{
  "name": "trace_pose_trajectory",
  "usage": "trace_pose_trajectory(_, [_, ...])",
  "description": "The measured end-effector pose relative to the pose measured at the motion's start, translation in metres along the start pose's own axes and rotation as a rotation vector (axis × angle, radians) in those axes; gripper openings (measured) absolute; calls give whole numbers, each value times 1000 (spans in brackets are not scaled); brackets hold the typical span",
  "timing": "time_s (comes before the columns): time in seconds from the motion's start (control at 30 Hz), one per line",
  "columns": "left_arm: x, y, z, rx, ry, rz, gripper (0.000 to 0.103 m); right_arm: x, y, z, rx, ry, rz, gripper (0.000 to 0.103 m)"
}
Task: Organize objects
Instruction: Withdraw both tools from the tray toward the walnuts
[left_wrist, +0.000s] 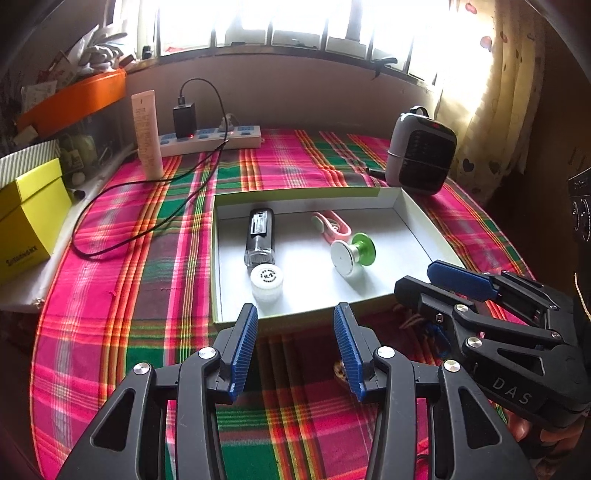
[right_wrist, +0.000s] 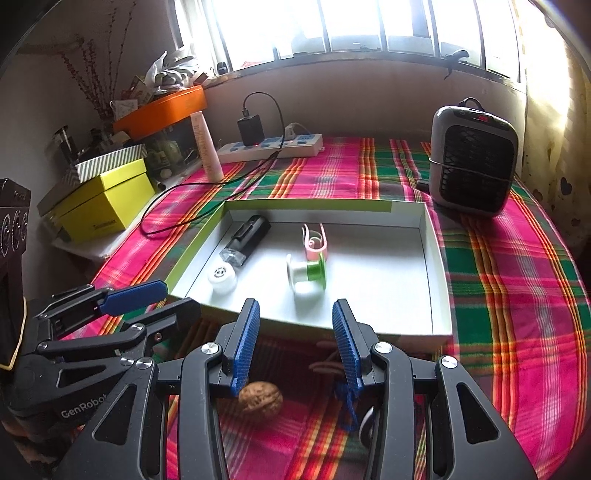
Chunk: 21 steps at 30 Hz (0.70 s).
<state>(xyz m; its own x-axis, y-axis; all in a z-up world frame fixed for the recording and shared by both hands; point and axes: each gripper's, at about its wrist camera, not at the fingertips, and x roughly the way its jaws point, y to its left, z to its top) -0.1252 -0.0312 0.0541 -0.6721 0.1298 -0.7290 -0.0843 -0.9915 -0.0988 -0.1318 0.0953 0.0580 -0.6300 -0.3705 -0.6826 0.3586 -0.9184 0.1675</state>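
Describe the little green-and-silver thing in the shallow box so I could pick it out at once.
Find the shallow white tray in the middle of the plaid tablecloth. In its right half, just in front of a pink clip, lies a small spool on its side. It alone has a bright green disc at one end and a silver-white disc at the other.

**Black grippers, blue pads**

The left gripper (left_wrist: 295, 345) and the right gripper (right_wrist: 295, 343) are matt black linkages with cut-out slots, silver round screws and ribbed blue pads (left_wrist: 243, 350). White lettering marks each body.
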Motion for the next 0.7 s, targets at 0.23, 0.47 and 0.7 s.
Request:
trace_pose_trajectory(0.23, [-7,-2,-11,4,-2,-16,42,-8,0,-12,2,-3,6,42])
trace_pose_trajectory(0.47, [-7,1,-19,-13,9,-42,42,-12,1,-25,-10,7,22,42])
trace_pose_trajectory(0.7, [-3,4,-27,-26,34,-54,42,-6,7,-37,-41,44,40,42])
